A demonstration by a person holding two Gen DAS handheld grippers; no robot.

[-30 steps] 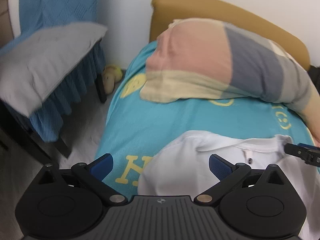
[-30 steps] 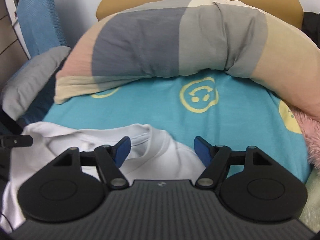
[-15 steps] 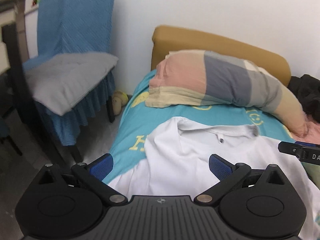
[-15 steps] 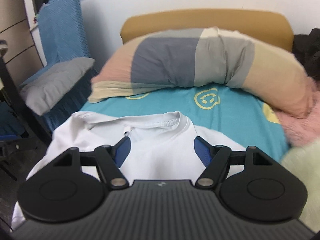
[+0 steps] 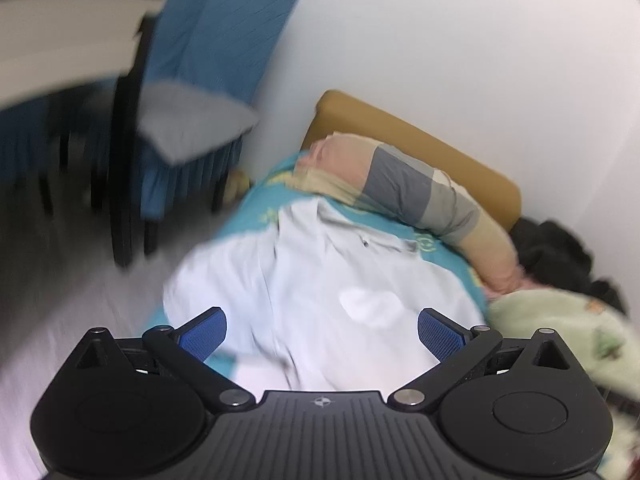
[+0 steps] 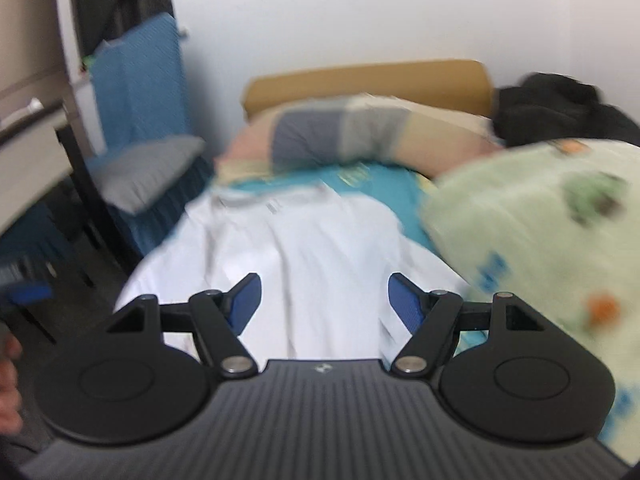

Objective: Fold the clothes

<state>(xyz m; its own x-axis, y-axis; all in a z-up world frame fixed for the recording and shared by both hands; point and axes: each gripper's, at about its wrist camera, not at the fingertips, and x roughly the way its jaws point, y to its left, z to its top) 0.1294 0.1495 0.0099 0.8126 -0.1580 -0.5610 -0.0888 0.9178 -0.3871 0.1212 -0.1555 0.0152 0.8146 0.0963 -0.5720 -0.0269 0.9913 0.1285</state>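
My left claw wide apart, my right claw apart too, both holding nothing, white shirt on the bed mid-frame, pillow above it

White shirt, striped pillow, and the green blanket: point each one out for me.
White shirt (image 6: 320,248), right wrist view, on its chest area.
Striped pillow (image 5: 404,188), left wrist view, on the dark gray stripe.
Green blanket (image 6: 532,224), right wrist view, on its upper middle.
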